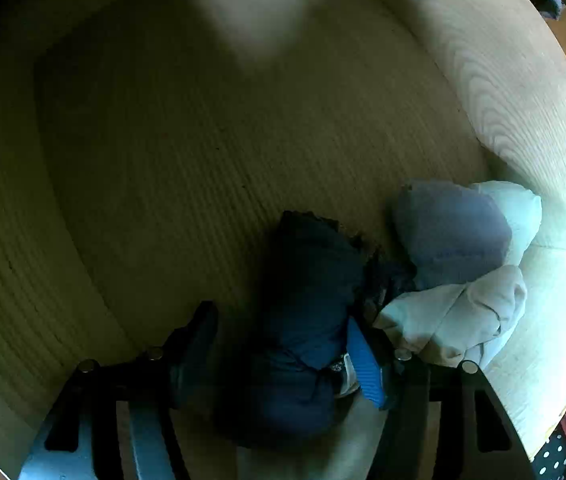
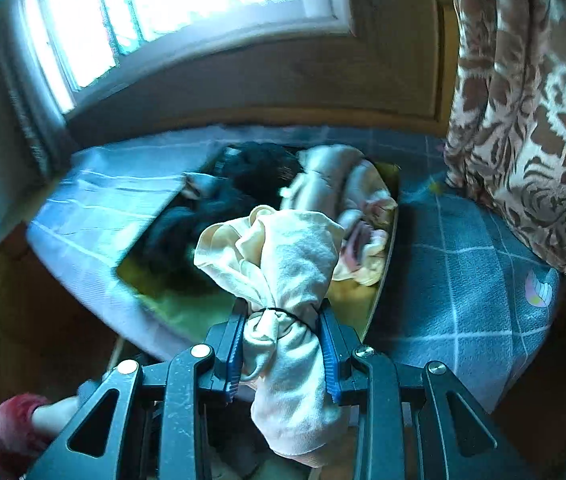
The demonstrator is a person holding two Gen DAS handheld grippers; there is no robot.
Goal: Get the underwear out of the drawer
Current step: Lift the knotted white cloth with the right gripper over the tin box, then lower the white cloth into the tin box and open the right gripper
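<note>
The left wrist view looks down into a wooden drawer (image 1: 203,152). A dark navy rolled underwear bundle (image 1: 307,280) lies between the fingers of my left gripper (image 1: 283,320), which is open. The blue right pad (image 1: 363,360) touches the bundle, and a gap shows at the left finger. In the right wrist view my right gripper (image 2: 283,320) is shut on a cream underwear bundle (image 2: 283,248) tied with a black band, held above a yellow-lined tray (image 2: 171,304) on the bed.
A grey-blue bundle (image 1: 451,232) and pale bundles (image 1: 455,320) sit in the drawer's right corner. The tray holds dark and pale garments (image 2: 323,176). It rests on a checked blue blanket (image 2: 463,264), beside a patterned curtain (image 2: 523,100). A red sleeve (image 2: 7,420) shows at lower left.
</note>
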